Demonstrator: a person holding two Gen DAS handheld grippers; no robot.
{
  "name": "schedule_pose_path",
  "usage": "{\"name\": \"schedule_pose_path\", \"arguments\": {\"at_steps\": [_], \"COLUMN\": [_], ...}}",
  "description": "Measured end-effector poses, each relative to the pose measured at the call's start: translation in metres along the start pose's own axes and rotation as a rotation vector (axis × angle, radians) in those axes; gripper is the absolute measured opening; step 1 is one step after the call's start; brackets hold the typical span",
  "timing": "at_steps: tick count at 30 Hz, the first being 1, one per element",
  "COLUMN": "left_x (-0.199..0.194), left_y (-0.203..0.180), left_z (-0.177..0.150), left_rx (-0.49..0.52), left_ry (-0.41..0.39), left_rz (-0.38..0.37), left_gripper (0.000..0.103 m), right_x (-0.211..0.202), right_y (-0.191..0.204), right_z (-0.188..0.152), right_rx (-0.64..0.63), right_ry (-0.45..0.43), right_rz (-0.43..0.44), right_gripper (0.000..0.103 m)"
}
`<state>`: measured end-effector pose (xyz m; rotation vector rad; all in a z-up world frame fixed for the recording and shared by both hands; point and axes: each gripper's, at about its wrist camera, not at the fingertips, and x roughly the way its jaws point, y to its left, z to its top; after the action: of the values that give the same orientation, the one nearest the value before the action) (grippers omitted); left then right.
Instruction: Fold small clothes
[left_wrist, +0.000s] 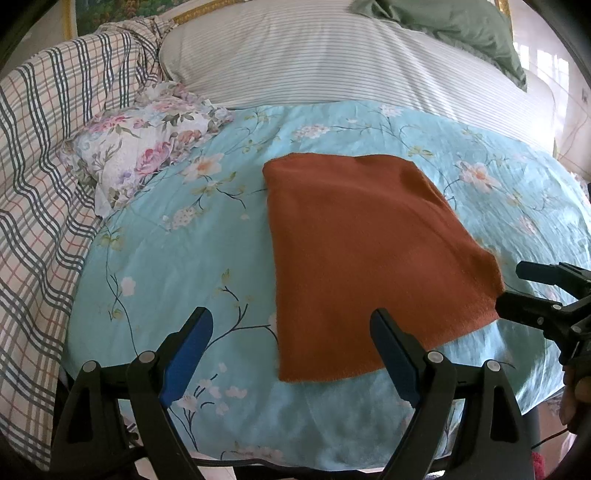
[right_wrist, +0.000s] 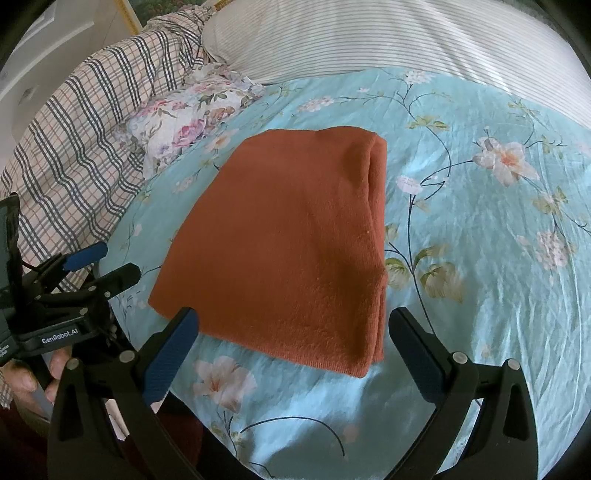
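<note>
Rust-orange cloth, folded into a flat wedge, lying on the light-blue flowered bedspread near its front edge. Layered edges stacked along the right side in the right wrist view; how many layers, hard to count. Kind of garment not readable from the fold. Left gripper hovering over the near left corner of the cloth, blue pads wide apart, nothing between them but the corner below; contact with the fabric not evident. Right gripper hovering over the near right corner, pads likewise spread wide and empty. Right gripper also visible at the right edge of the left wrist view, cut off by the frame, just beside the cloth's corner. Left gripper seen from the side at the left edge of the right wrist view, with part of a hand beneath, mostly hidden. Beyond the cloth, a small flowered pillow, a plaid blanket bunched at the left, a striped pillow, and a green cloth cropped at the top.
</note>
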<state>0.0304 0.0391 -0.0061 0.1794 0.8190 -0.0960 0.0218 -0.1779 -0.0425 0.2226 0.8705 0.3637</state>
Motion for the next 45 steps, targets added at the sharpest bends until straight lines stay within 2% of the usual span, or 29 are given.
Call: {"name": "schedule_pose_path", "arguments": {"at_steps": [45], "left_x": [0.0024], "left_y": [-0.0018], "left_z": [0.0022], "left_rx": [0.002], "left_ry": [0.006], "left_rz": [-0.017], "left_gripper": [0.088], "right_x": [-0.0041], "right_y": [0.0059], "right_z": [-0.0034], "right_rx": [0.004], "right_ry": [-0.005], "right_rz": [-0.001], "right_gripper": [0.103]}}
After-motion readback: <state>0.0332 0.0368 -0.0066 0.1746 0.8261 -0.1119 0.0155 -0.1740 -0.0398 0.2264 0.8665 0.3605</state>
